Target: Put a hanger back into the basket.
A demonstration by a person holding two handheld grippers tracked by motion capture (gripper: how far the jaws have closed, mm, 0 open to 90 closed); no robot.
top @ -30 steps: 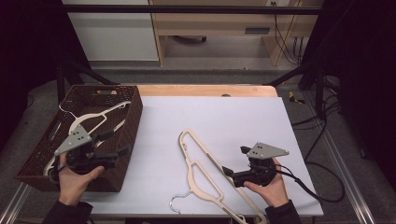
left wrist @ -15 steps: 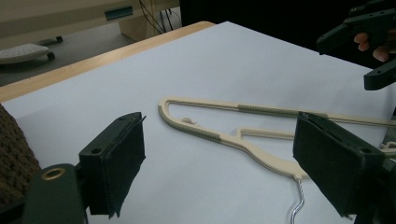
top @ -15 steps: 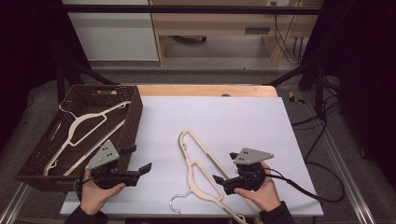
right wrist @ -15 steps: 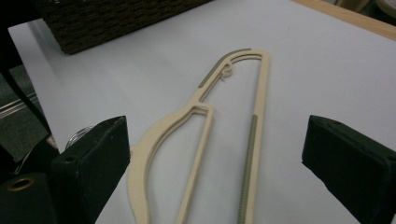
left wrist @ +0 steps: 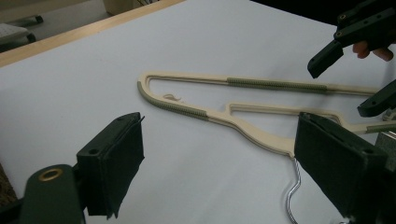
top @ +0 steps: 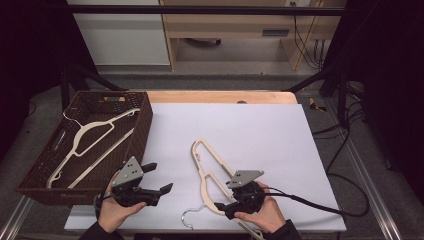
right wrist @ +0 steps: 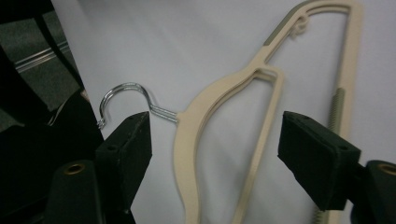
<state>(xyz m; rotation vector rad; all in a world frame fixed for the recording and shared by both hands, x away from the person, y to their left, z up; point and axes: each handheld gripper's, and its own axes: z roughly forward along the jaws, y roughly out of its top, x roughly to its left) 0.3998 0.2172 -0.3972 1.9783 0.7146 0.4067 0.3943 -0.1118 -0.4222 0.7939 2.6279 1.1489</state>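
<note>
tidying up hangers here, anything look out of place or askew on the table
One cream hanger lies loose and slanted on the white table, metal hook at the front edge, while the other hanger already sits in the brown basket. Nothing looks broken or spilled.

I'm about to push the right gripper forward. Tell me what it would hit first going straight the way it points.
Probably the cream plastic hanger with a metal hook on the white table. The right gripper points down at its neck, its open jaws, which have just been closing, astride it without touching. Depth is unclear.
</note>
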